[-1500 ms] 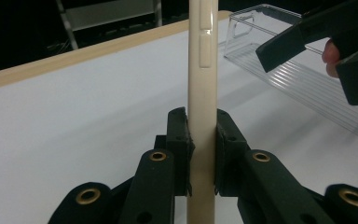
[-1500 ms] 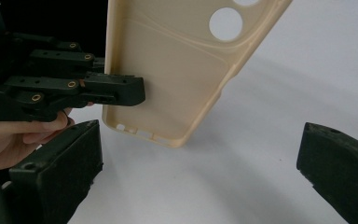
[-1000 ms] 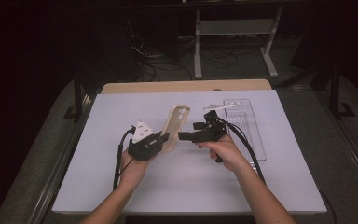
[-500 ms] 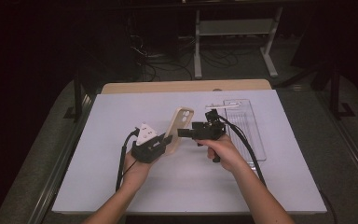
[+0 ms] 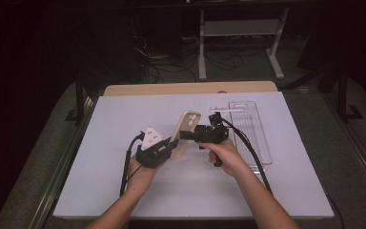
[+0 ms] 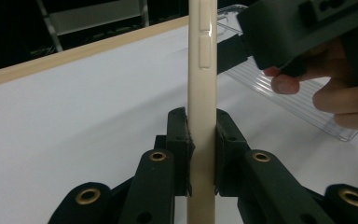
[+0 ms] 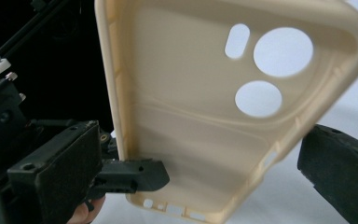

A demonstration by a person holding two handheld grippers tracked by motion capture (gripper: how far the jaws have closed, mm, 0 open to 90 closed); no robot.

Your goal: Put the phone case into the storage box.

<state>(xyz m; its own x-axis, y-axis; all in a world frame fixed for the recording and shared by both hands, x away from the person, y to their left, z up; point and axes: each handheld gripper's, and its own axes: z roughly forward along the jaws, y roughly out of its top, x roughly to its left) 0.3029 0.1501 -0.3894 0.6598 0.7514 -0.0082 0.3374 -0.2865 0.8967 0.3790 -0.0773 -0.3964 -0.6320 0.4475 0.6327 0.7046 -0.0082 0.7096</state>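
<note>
My left claw point(image 6: 200, 154) clamps the beige phone case point(image 5: 185, 129) upright above the surface point(image 5: 124, 119); my right claw point(image 5: 183, 135), jaws parted, straddles its edge.

My table point(image 5: 124, 191) has a white top, with a strip of pale wood point(image 5: 190, 88) showing along the edge farthest from me. Just beyond and to the right of my right gripper point(image 5: 187, 135), a clear ribbed plastic tray point(image 5: 255, 129) lies flat on the white top, its long side running away from me. A thin pale stick point(image 5: 226, 109) rests at the tray's far end, beyond that gripper. The cable point(image 5: 125, 167) from my left gripper point(image 5: 171, 148) lies on the top beside my left hand.
</note>
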